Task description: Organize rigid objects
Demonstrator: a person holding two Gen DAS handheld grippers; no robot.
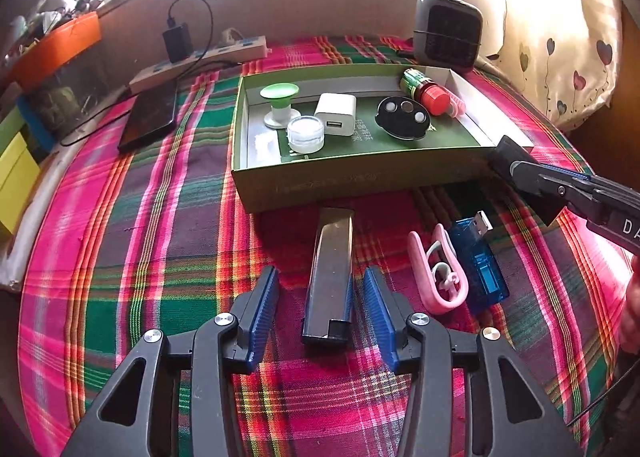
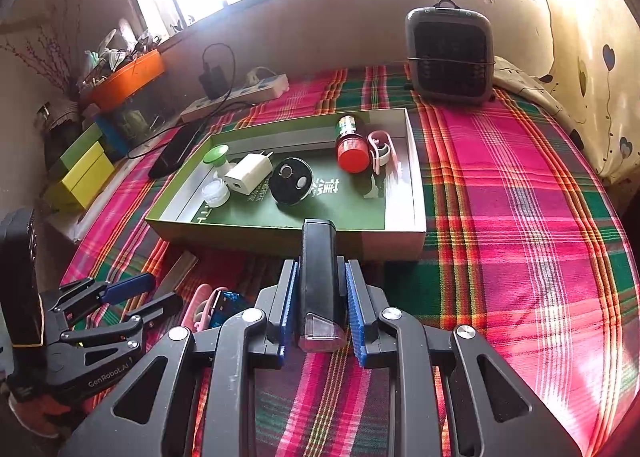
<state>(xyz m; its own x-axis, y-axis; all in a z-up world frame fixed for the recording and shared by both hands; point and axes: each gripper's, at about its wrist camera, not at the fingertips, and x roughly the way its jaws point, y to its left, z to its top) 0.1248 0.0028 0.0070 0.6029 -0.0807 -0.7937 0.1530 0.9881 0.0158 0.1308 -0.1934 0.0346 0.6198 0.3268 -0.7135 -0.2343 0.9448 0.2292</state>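
A green cardboard tray (image 1: 360,177) (image 2: 280,235) holds a green-topped suction cup (image 1: 279,97), a white charger (image 1: 336,113), a clear jar (image 1: 305,133), a black disc (image 1: 402,117) and a red-capped bottle (image 1: 430,93). My left gripper (image 1: 322,277) is open around a dark flat bar (image 1: 330,273) lying on the plaid cloth. A pink clip (image 1: 438,277) and a blue USB stick (image 1: 480,261) lie to its right. My right gripper (image 2: 322,273) is shut on a black rectangular device (image 2: 319,277), held near the tray's front wall; it also shows in the left wrist view (image 1: 516,165).
A dark heater (image 2: 450,57) stands behind the tray. A black phone (image 1: 150,117), a power strip (image 1: 200,61) with a plugged charger, an orange bin (image 1: 60,45) and yellow-green boxes (image 2: 80,173) sit at the left. A heart-print pillow (image 1: 568,57) lies at the right.
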